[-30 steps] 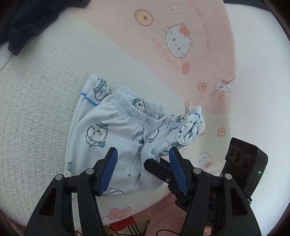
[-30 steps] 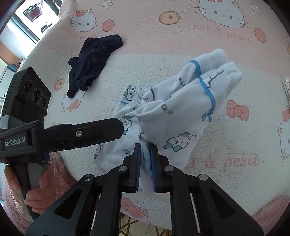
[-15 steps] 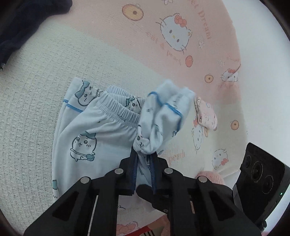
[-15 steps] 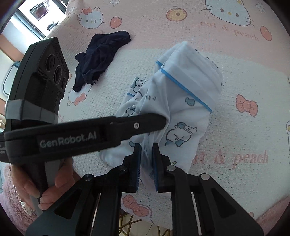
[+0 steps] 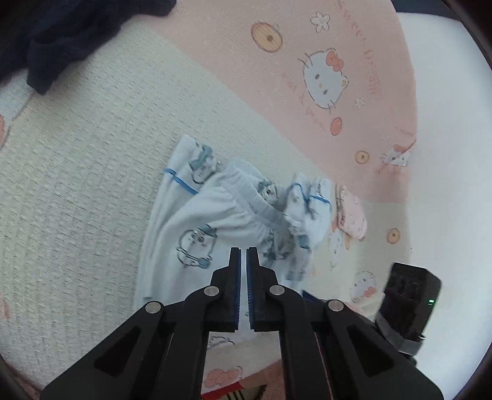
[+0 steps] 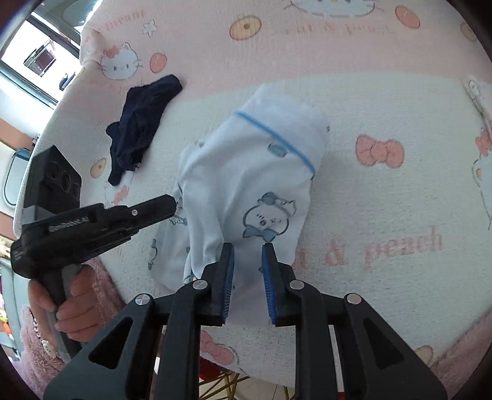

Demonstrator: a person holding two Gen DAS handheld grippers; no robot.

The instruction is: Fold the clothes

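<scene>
The left gripper (image 5: 246, 250), pinched nearly closed, and the parted, empty right gripper (image 6: 247, 246) are hovering over the pale blue pants (image 6: 246, 184), seemingly laying the leg fold over; flattening it is likely needed next.

Work surface is covered by a blanket (image 6: 384, 101) with a pink border band and a cream waffle-textured centre (image 5: 77, 172). Print consists of white cartoon cats with red bows (image 5: 323, 81), orange round fruit motifs (image 6: 246, 27), pink bows (image 6: 379, 150) and partly legible pink lettering (image 6: 402, 246). A window (image 6: 37, 58) is visible beyond the blanket's far left edge in the right wrist view, showing bright daylight. Gold-coloured wire legs (image 6: 221, 381) show below the near edge of the blanket. The far right portion of the left wrist view is a plain white surface (image 5: 446, 138).
</scene>
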